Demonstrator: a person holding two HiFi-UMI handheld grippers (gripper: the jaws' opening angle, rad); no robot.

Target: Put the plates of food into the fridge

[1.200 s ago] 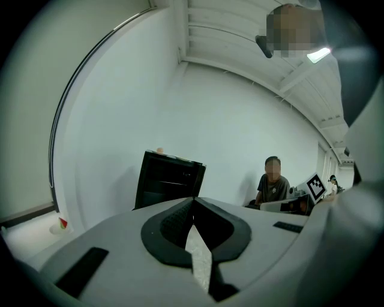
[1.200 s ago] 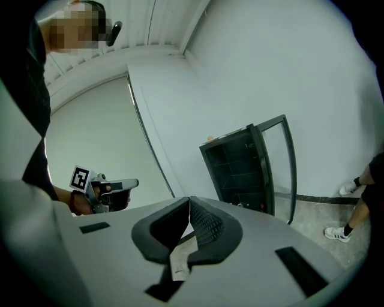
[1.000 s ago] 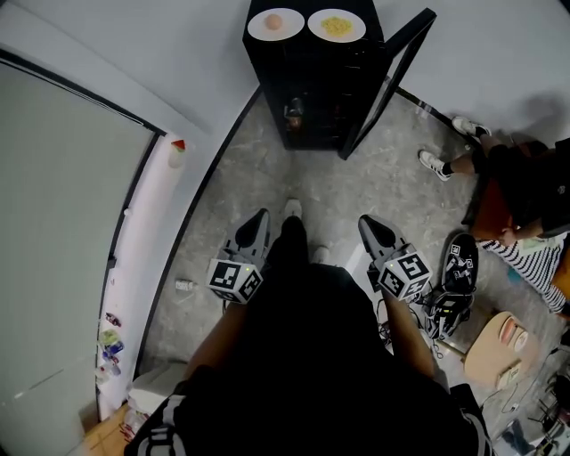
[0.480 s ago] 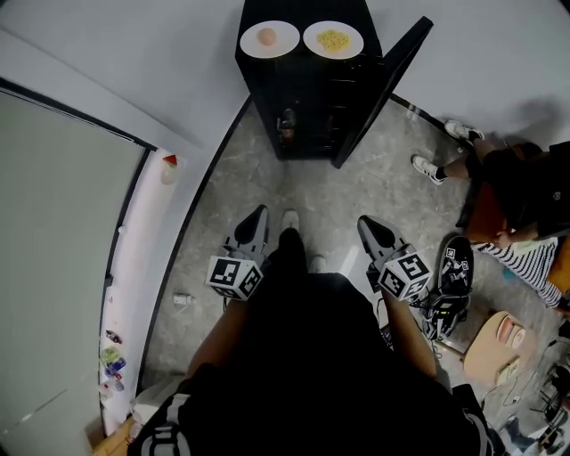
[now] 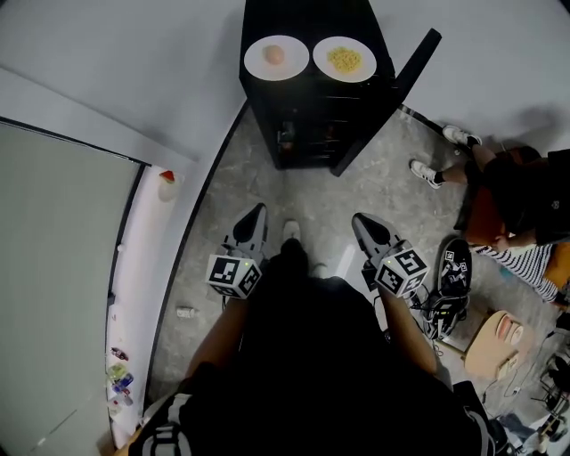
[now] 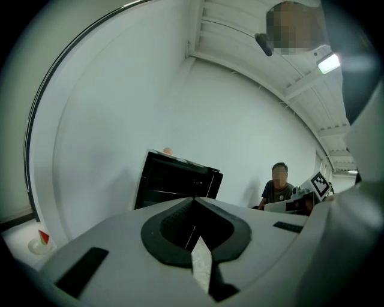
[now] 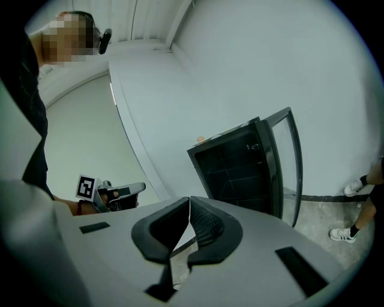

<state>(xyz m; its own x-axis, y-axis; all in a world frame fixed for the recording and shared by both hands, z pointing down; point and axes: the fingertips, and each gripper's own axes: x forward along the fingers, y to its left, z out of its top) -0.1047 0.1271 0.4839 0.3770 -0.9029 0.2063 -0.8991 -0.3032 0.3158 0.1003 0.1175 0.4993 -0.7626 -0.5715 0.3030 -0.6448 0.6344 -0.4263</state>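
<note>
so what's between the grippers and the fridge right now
Only bare grey floor lies between the left gripper, the right gripper and the fridge, as the head view shows.

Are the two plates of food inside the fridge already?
No, the left plate and the right plate both sit on top of the black fridge, whose door stands open.
</note>
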